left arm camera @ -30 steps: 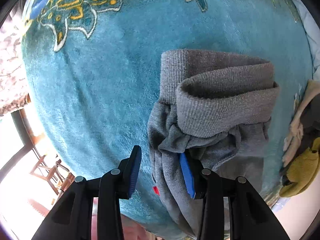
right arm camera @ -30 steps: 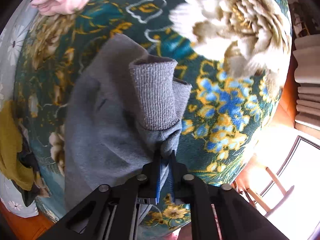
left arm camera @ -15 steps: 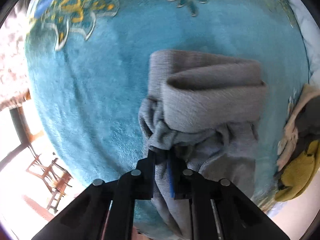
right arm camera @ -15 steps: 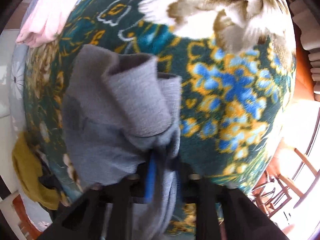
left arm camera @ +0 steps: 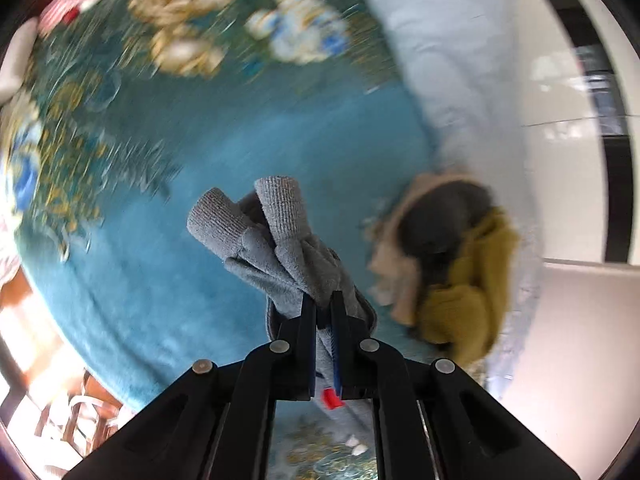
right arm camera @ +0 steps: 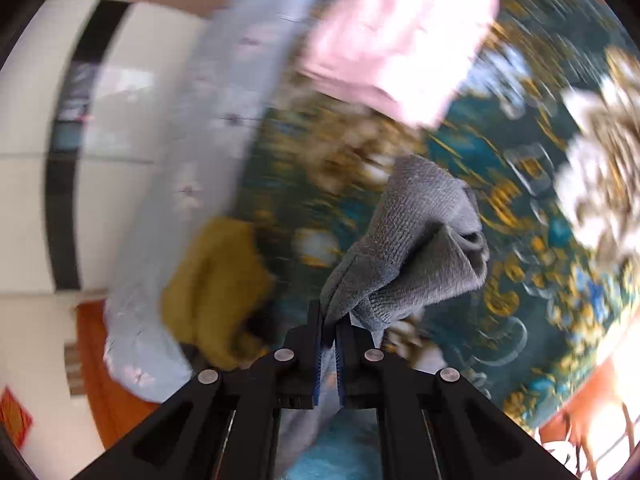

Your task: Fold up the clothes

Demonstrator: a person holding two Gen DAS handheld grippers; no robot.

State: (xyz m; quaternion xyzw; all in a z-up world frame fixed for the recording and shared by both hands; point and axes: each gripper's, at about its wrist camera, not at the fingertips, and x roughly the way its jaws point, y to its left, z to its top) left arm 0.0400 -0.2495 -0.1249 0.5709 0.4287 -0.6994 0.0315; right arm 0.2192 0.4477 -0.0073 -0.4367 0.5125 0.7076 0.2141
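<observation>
Both grippers have hold of the same grey knitted garment with ribbed cuffs [left arm camera: 276,236], and it hangs bunched above a teal plush blanket with gold and white flowers [left arm camera: 160,280] that covers the bed.

The left gripper [left arm camera: 324,308] has its fingers [left arm camera: 308,320] pinched tight on a gathered fold of the grey fabric. Two ribbed cuff ends stick up and away from the grip, side by side and touching. More of the grey cloth trails down between the gripper's black arms, where a small red tag [left arm camera: 330,398] shows.

The right gripper [right arm camera: 328,320] is likewise clamped on the grey knitted garment [right arm camera: 416,248], fingers [right arm camera: 316,328] pressed together with a wad of cloth between them. A ribbed end rises up and to the right of the grip, its opening turned sideways.

Off toward the blanket's edge lies a heap of other clothes: a mustard-yellow knit piece [left arm camera: 468,280] with a dark grey piece [left arm camera: 444,220] and a beige piece [left arm camera: 396,276] bundled against it, well apart from the held garment. The mustard piece [right arm camera: 216,280] shows in the right view too. A pale blue quilted sheet [left arm camera: 432,60] runs along that edge beneath the heap. A pink folded cloth [right arm camera: 400,40] rests on the far part of the blanket. The background is heavily blurred.
</observation>
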